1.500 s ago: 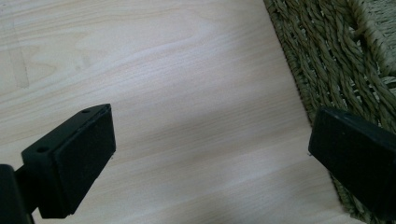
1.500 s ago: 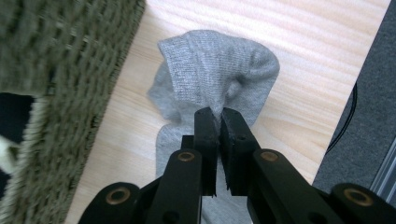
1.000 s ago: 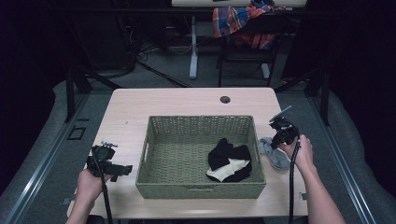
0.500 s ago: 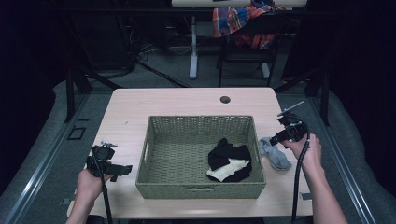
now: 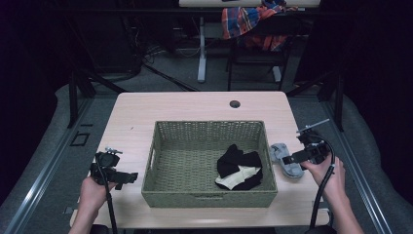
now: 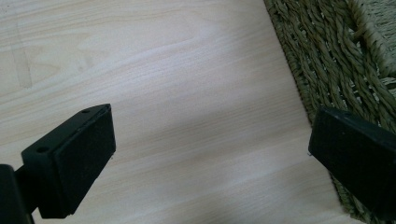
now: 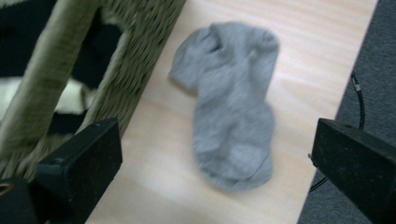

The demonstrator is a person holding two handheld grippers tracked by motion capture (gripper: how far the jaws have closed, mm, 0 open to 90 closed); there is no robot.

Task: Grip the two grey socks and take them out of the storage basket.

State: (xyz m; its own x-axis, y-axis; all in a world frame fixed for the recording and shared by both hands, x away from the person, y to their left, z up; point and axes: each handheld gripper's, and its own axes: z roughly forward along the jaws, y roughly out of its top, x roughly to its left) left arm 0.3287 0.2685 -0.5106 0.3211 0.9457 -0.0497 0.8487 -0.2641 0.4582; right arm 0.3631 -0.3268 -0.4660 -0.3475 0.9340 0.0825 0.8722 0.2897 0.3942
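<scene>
A grey sock [image 5: 279, 152] [image 7: 231, 102] lies flat on the wooden table [image 5: 195, 105], just right of the woven basket [image 5: 209, 126] [image 7: 135, 56]. My right gripper [image 5: 293, 157] [image 7: 215, 172] hovers over the sock's right side. Its jaws have just been opening and now stand wide, with nothing pressed between the pads. Inside the basket, at its right, is a heap of black and cream socks [image 5: 238, 168]. My left gripper [image 5: 127, 178] [image 6: 210, 154] is open and empty above bare table, left of the basket's wall [image 6: 327, 60].
A round cable hole [image 5: 234, 104] sits in the table's far side. The table's right edge and grey floor [image 7: 369, 56] lie close beside the sock. A chair draped with plaid cloth [image 5: 253, 22] stands behind the table.
My right gripper has opened and pulled back to the right and upward, leaving the grey sock on the table. The left gripper has kept still.
</scene>
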